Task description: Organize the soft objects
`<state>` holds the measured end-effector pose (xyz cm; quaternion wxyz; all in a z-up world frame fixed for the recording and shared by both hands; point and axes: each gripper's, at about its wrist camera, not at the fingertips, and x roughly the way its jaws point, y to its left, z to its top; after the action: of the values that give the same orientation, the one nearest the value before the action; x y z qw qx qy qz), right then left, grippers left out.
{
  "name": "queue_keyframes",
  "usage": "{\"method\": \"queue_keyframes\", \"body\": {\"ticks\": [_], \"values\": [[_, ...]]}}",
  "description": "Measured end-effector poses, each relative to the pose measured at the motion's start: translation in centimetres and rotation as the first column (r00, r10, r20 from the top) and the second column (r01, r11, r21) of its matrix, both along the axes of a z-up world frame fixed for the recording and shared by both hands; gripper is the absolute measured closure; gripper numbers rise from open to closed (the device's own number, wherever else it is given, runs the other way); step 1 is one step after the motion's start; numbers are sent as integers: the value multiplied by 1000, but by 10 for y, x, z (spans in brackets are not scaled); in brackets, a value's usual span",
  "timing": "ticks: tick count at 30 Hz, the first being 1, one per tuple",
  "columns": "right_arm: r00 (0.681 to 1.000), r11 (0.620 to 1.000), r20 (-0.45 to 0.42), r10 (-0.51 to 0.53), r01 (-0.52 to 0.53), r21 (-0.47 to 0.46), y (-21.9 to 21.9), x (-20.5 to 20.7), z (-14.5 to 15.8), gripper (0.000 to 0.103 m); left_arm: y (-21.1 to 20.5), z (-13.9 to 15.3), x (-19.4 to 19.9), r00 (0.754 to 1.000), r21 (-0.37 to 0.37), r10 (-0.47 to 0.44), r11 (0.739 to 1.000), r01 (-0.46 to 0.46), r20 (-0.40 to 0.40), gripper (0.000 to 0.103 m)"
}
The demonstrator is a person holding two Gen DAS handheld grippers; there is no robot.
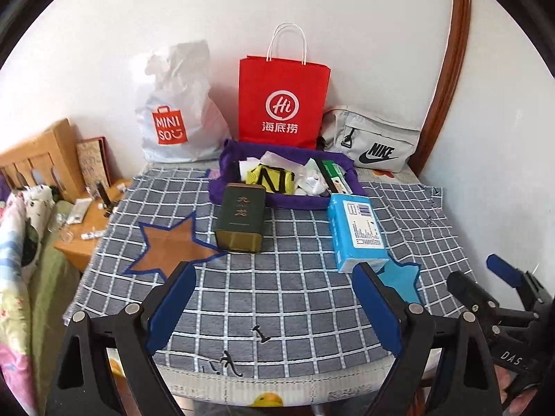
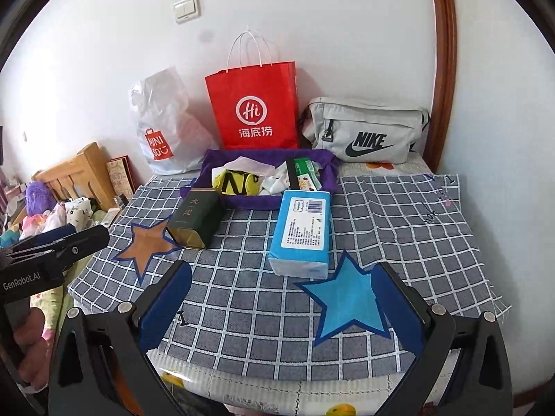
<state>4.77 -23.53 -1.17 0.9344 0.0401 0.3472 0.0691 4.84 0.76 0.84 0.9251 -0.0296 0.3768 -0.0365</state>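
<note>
A blue tissue pack (image 1: 357, 230) (image 2: 301, 230) lies on the checked cloth, just in front of a purple tray (image 1: 222, 187) (image 2: 208, 163) holding a yellow-black soft item (image 1: 269, 180) (image 2: 236, 182), white crumpled pieces and a green packet (image 2: 305, 171). A dark green tin (image 1: 239, 220) (image 2: 196, 218) lies on its side left of the pack. My left gripper (image 1: 274, 279) hovers open near the table's front edge, empty. My right gripper (image 2: 281, 282) is also open and empty, its fingers flanking a blue star patch (image 2: 347, 301). An orange star patch (image 1: 170, 248) (image 2: 145, 242) sits at the left.
Against the wall stand a white Miniso bag (image 1: 173, 111) (image 2: 163, 124), a red paper bag (image 1: 281, 100) (image 2: 256, 107) and a grey Nike pouch (image 1: 371, 138) (image 2: 364, 131). A wooden nightstand (image 1: 90, 222) with clutter and bedding lies left. The table edge is close below.
</note>
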Motion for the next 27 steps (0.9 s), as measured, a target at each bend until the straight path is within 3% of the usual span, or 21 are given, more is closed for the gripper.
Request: {"method": "queue_keyframes", "body": {"ticks": [27], "values": [[1000,1000,22,-7,7,1,1,-22,11,1,0,6,-20,1000,-7,-9,1000,10,23,12]]}}
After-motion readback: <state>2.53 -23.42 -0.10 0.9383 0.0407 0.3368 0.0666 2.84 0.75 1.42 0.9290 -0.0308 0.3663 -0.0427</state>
